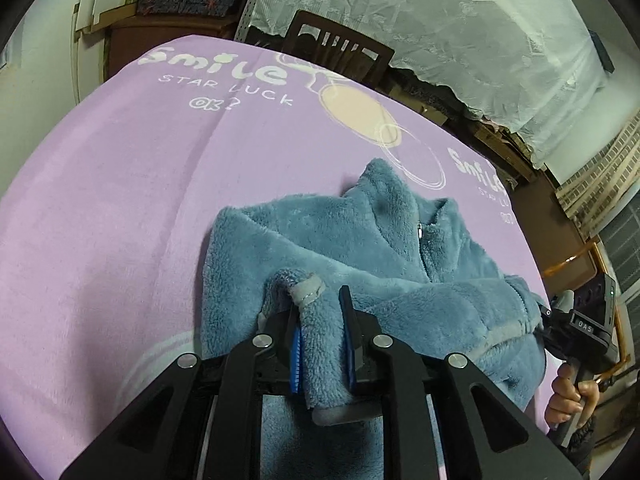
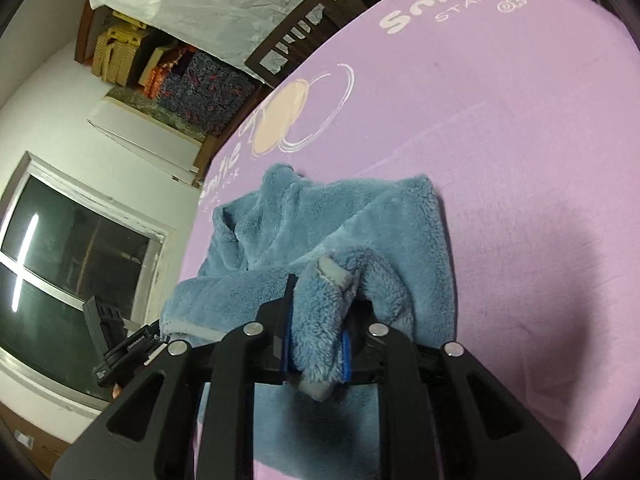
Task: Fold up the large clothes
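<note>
Left wrist: left gripper [image 1: 323,320] and right gripper [image 2: 316,320] each clamp blue fleece jacket [image 1: 360,240] hem.

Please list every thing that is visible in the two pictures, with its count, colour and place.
fleece jacket: one, blue with grey trim, on the blanket, hem lifted by both grippers
blanket: one, lilac with white print, covering the table
chair: one, dark brown, behind the table
lace curtain: one, white, far side
window: one, white frame, on the wall
left gripper: black, jaws shut on the hem
right gripper: black, jaws shut on the hem
hand: one, holding the right gripper's handle
</note>
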